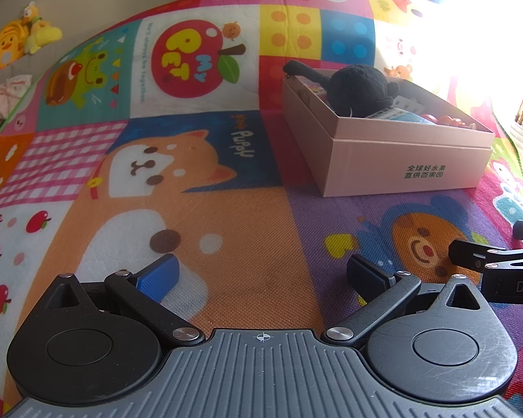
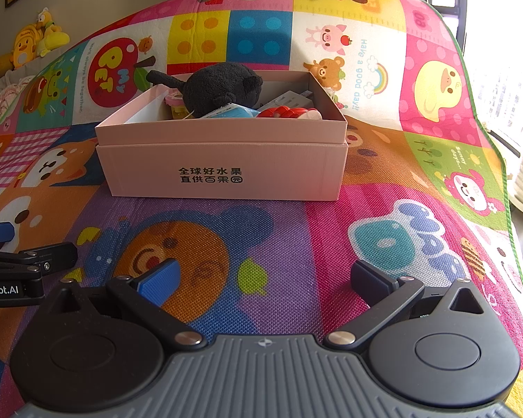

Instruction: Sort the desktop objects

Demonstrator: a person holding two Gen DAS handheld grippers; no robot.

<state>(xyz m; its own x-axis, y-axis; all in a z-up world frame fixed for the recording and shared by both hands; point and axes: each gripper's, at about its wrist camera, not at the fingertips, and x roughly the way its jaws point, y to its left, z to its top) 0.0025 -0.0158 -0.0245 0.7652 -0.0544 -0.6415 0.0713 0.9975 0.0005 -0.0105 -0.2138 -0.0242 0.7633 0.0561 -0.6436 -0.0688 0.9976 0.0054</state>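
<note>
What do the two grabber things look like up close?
Each one, the left gripper and the right gripper, has a grey ribbed base, two round black discs, black link arms with silver screws, and blue pads on its fingers. White lettering marks the left gripper's side, seen from the right camera.

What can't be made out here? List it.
- Box contents: the black plush and the near wall hide what lies beneath, in both wrist views.
- Mat's far right corner: washed out by window glare, left wrist view.
- Red item: mostly hidden, identity unclear, right wrist view.
</note>
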